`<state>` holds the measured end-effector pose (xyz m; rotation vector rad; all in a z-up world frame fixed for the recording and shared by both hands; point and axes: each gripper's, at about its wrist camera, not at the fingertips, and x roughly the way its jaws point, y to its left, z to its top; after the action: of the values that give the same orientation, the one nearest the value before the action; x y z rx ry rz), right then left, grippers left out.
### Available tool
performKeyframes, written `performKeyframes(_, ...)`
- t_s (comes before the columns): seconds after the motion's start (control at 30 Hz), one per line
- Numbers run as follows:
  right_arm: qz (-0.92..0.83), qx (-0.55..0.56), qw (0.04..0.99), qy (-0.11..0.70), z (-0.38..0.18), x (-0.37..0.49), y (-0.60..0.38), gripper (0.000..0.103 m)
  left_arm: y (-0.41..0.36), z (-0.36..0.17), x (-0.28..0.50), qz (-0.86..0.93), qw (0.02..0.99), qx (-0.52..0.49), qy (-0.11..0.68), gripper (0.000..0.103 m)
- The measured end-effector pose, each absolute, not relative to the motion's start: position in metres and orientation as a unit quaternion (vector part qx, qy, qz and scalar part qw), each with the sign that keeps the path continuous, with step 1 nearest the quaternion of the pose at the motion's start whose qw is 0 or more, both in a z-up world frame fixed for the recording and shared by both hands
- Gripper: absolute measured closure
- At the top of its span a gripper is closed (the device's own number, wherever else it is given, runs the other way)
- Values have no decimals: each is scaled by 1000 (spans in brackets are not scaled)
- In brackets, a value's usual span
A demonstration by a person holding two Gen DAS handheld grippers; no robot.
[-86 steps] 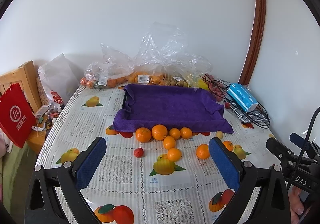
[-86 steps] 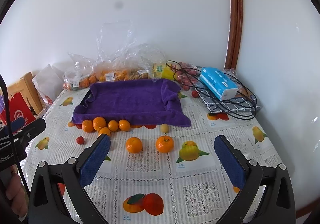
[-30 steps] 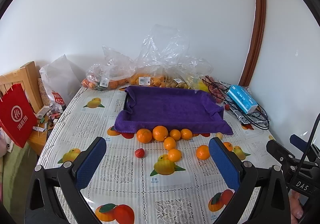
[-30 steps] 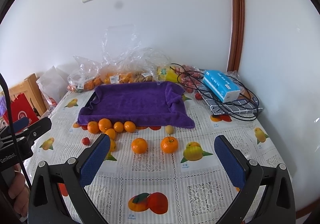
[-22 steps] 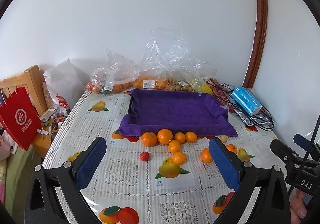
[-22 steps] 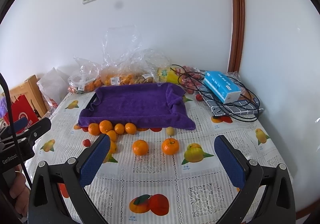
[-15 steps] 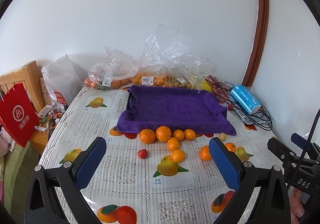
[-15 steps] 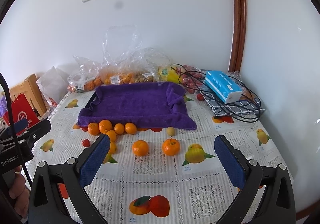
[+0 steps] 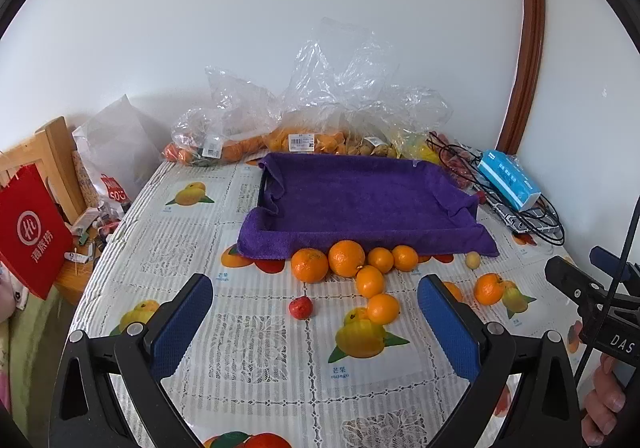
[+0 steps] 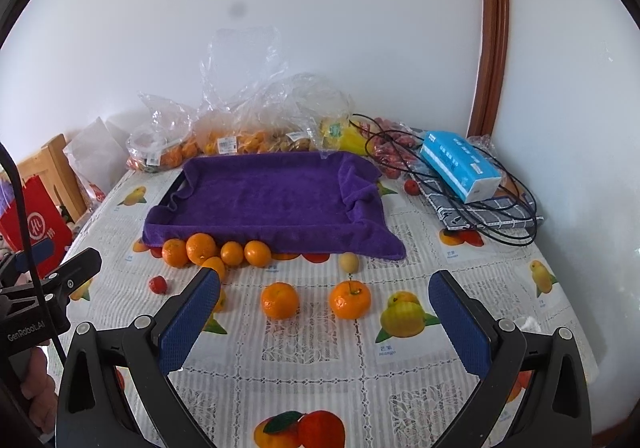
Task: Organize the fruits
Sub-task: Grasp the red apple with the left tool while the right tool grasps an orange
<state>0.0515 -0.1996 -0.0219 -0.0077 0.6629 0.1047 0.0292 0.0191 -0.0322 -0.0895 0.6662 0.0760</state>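
A tray lined with a purple towel (image 9: 360,199) (image 10: 264,199) sits mid-table with nothing in it. Several oranges (image 9: 346,258) (image 10: 200,246) lie in a cluster along its near edge. Two more oranges (image 10: 280,300) (image 10: 351,299) rest apart on the cloth, beside a small red fruit (image 9: 301,307) (image 10: 157,284) and a small yellow fruit (image 9: 472,260) (image 10: 348,262). My left gripper (image 9: 316,320) is open above the near table, short of the red fruit. My right gripper (image 10: 324,324) is open too, just short of the two loose oranges. Neither holds anything.
Clear bags of fruit (image 9: 304,127) (image 10: 248,131) line the wall behind the tray. A blue tissue box (image 10: 460,163) and black cables (image 10: 496,215) lie at the right. A red paper bag (image 9: 30,232) and wooden chair (image 9: 52,155) stand left. The tablecloth (image 9: 256,344) carries printed fruit pictures.
Both views have drifted slightly nearer the table and fruit. Nothing was picked up, and both grippers have stayed open.
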Motion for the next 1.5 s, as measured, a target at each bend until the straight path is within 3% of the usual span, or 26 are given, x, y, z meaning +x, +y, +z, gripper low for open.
performKeyframes(0.43, 44, 45, 925, 374, -82, 103, -210, 3, 41, -92, 81, 32, 923, -63, 378, 0)
performKeyframes(0.8, 45, 33, 914, 401, -115, 131, -196, 29, 55, -117, 102, 29, 913, -79, 399, 5)
performKeyframes(0.93, 43, 15, 917, 396, -115, 134, -188, 38, 61, -123, 105, 37, 910, -86, 404, 13)
performKeyframes(1.5, 7, -10, 908, 419, -136, 138, -210, 38, 66, -128, 105, 27, 907, -106, 406, 15)
